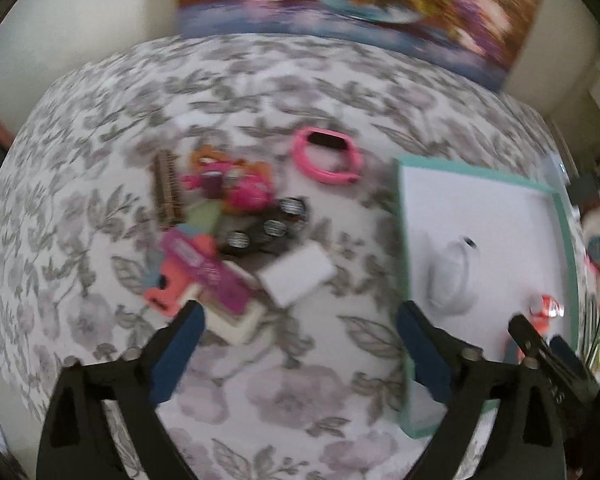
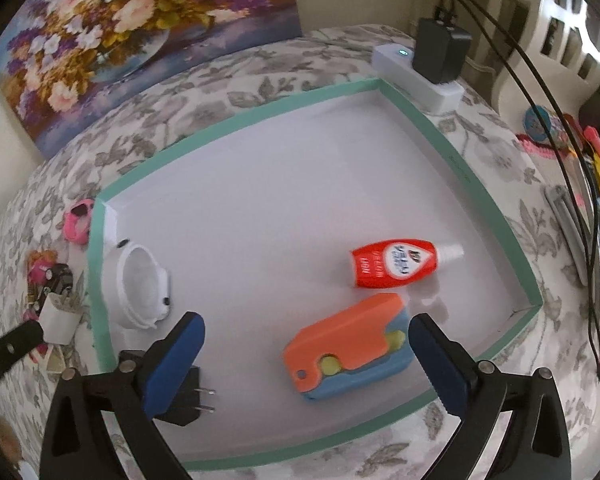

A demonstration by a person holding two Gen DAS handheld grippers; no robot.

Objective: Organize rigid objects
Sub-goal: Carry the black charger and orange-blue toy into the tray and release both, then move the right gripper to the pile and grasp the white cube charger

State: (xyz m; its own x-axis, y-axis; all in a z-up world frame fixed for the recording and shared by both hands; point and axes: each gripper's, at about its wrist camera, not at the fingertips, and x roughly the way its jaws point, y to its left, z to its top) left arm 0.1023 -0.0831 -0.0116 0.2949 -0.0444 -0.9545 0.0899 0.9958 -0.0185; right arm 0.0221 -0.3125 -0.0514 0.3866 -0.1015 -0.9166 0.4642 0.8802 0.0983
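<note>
Best to bring the left gripper (image 1: 300, 356), wide open and empty, straight forward over the white block (image 1: 297, 277) just ahead, then close on its flat short sides. Smooth, boxy and rigid, touching the pile of small things (image 1: 224, 216) ahead-left. Right gripper (image 2: 306, 364) also wide open, empty, above the tray (image 2: 440, 128) near the orange case (image 2: 346, 350).

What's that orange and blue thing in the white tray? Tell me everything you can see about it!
The orange and blue plastic block lies flat on the white tray with the teal rim, near its front edge. An orange top piece with a small hole covers a blue base, and two yellow-green round bits peek out between them. The open right tongs hover around it without gripping. A red squeeze bottle lies just behind.
</note>
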